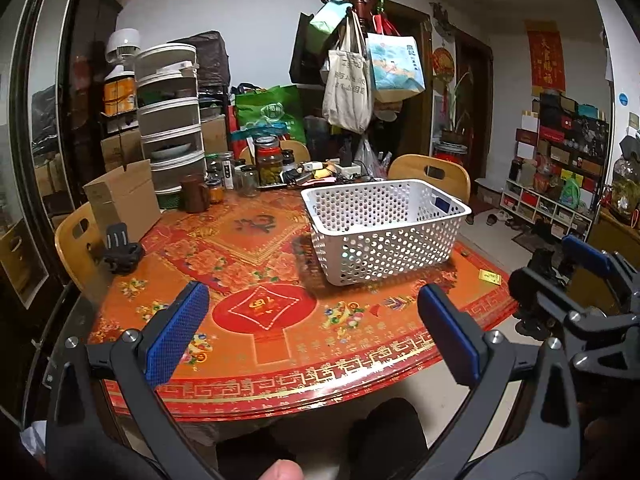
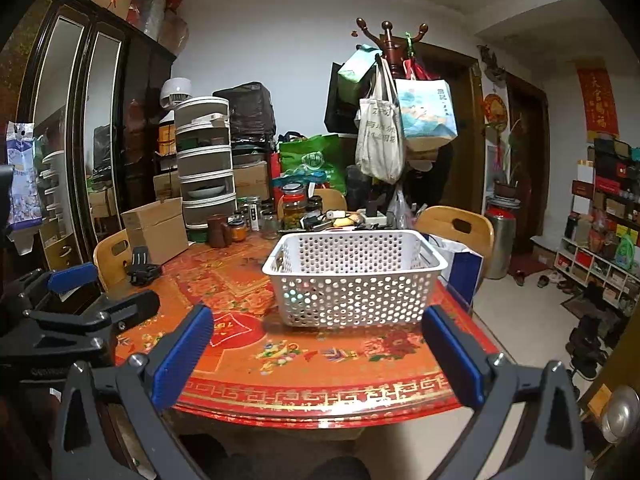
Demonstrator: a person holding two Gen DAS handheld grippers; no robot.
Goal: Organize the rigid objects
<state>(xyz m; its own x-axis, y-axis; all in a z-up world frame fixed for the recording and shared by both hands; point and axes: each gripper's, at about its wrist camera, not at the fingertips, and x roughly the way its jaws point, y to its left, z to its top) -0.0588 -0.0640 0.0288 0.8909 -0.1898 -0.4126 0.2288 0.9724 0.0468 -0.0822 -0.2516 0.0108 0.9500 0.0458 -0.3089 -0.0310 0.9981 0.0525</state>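
A white perforated plastic basket (image 1: 384, 232) stands on the red patterned table (image 1: 280, 344); it also shows in the right wrist view (image 2: 352, 280). Something small shows through its holes, too hidden to name. My left gripper (image 1: 312, 328) is open and empty above the table's near edge. My right gripper (image 2: 320, 352) is open and empty, also at the near edge in front of the basket. The right gripper shows at the right of the left wrist view (image 1: 576, 280). A small yellow card (image 1: 490, 278) lies right of the basket.
A black clip-like object (image 1: 120, 252) lies at the table's left edge. A cardboard box (image 1: 124, 196), a brown jug (image 1: 194, 194), jars (image 1: 268, 164) and cables crowd the far side. Wooden chairs (image 1: 436, 174) surround the table. A coat rack with bags (image 1: 356, 72) stands behind.
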